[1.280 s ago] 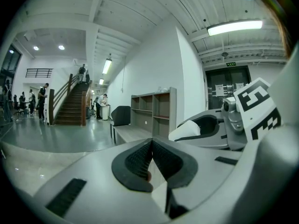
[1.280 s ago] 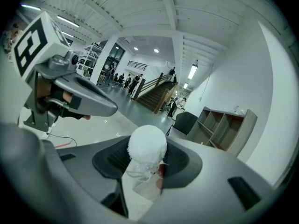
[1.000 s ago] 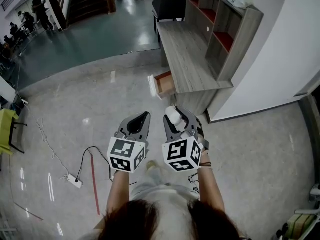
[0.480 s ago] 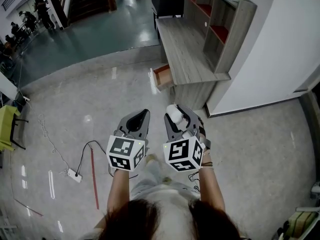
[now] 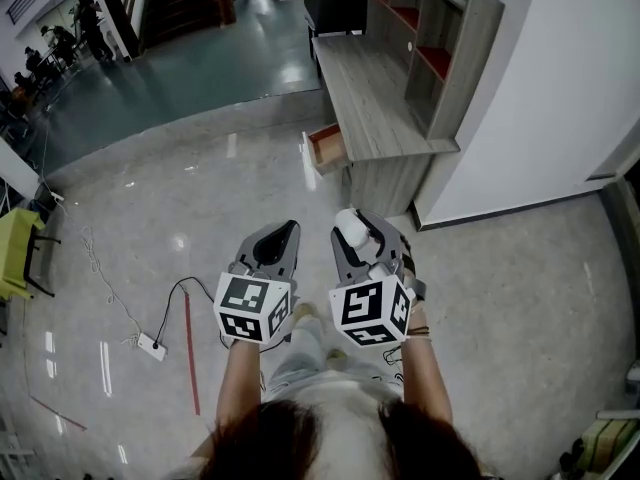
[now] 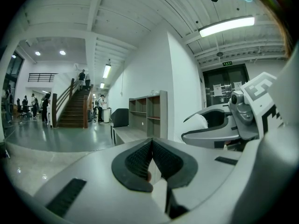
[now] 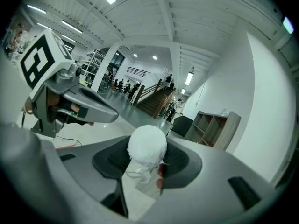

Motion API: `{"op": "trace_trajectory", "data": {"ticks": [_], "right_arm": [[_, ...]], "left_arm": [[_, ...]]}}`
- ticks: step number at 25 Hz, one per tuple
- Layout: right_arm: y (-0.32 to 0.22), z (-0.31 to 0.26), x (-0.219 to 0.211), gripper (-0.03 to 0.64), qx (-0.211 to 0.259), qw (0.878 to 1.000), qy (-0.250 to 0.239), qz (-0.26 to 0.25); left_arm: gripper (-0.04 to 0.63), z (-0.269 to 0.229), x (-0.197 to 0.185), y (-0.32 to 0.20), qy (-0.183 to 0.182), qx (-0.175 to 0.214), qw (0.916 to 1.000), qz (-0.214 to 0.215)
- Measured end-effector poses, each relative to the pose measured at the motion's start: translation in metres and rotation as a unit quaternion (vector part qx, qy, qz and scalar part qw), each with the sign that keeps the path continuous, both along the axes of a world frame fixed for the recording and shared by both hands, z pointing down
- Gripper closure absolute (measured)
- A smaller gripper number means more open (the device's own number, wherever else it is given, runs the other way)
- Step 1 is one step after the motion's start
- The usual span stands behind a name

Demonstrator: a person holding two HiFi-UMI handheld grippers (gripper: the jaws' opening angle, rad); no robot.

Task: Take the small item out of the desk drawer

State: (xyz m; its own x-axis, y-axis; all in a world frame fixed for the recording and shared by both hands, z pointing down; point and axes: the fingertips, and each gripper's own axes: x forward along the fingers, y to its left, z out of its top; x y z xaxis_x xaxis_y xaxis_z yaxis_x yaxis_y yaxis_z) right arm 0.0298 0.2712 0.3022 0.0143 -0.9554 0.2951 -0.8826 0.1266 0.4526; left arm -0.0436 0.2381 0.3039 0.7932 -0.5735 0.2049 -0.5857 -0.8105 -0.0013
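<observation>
A small white round item [image 5: 347,230] [image 7: 147,147] is clamped at the tips of my right gripper [image 5: 352,236] [image 7: 148,164], which is shut on it. My left gripper [image 5: 280,238] [image 6: 151,158] is beside it, shut and empty, its pads pressed together. Both are held low over the floor, well back from the grey wooden desk [image 5: 365,108]. The desk drawer [image 5: 325,148] hangs open at the desk's near left corner, showing a reddish inside. In the left gripper view the right gripper [image 6: 219,125] shows at right with the white item.
A shelf unit [image 5: 440,38] stands on the desk against the white wall. A black chair [image 5: 335,8] is at the desk's far end. A power strip [image 5: 150,346] with cable and a red rod [image 5: 190,353] lie on the floor at left. People stand far off by the stairs.
The desk and open drawer have slid up and away in the head view, so I have backed off from them. The grippers keep their pose, the white item still held.
</observation>
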Motion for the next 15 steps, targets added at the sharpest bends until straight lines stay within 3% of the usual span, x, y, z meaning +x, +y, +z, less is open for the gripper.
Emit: {"op": "trace_trajectory", "data": {"ticks": [15], "right_arm": [[0.031,0.002,-0.008,0.423,0.005,1.0,0.007,0.001]], "left_arm": [[0.58,0.005,-0.008,0.03,-0.003,0.006,1.0,0.005]]}}
